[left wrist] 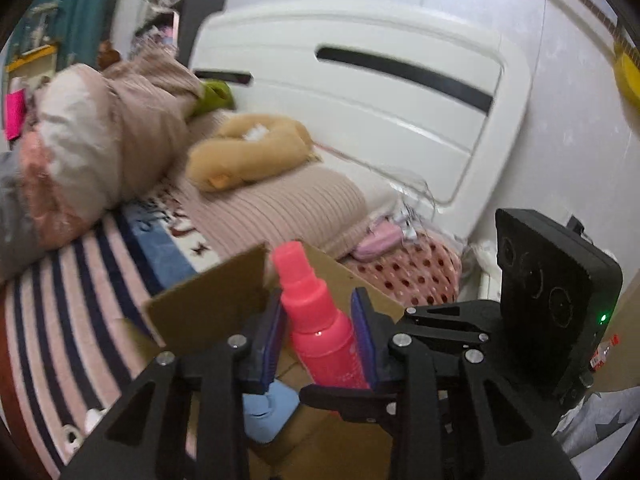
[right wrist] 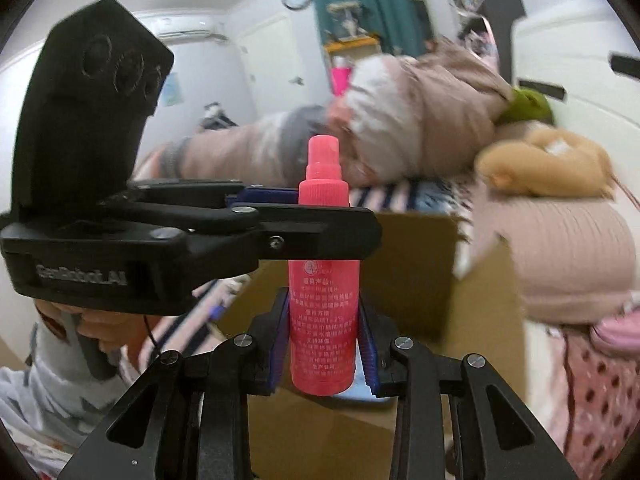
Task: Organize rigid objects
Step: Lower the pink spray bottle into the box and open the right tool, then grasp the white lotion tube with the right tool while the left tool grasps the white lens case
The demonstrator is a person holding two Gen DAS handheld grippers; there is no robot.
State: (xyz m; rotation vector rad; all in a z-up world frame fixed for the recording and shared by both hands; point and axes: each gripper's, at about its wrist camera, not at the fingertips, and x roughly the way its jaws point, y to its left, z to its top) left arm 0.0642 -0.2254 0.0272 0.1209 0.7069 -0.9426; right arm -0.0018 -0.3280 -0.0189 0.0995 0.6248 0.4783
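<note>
Both grippers meet on one pink plastic spray bottle (right wrist: 323,312), upright above an open brown cardboard box (right wrist: 416,272) on the bed. Right gripper (right wrist: 323,340): jaws narrowed onto the bottle's lower body, blue pads (right wrist: 282,340) against both sides. Left gripper (left wrist: 320,340): reaches in crosswise higher up, at the bottle's shoulder; near pad touching, far pad (left wrist: 362,336) just beside the bottle, contact uncertain. A light blue object (left wrist: 266,408) lies inside the box. Tan plush toy (left wrist: 248,152) rests on a ribbed pink pillow (left wrist: 280,208) beyond.
</note>
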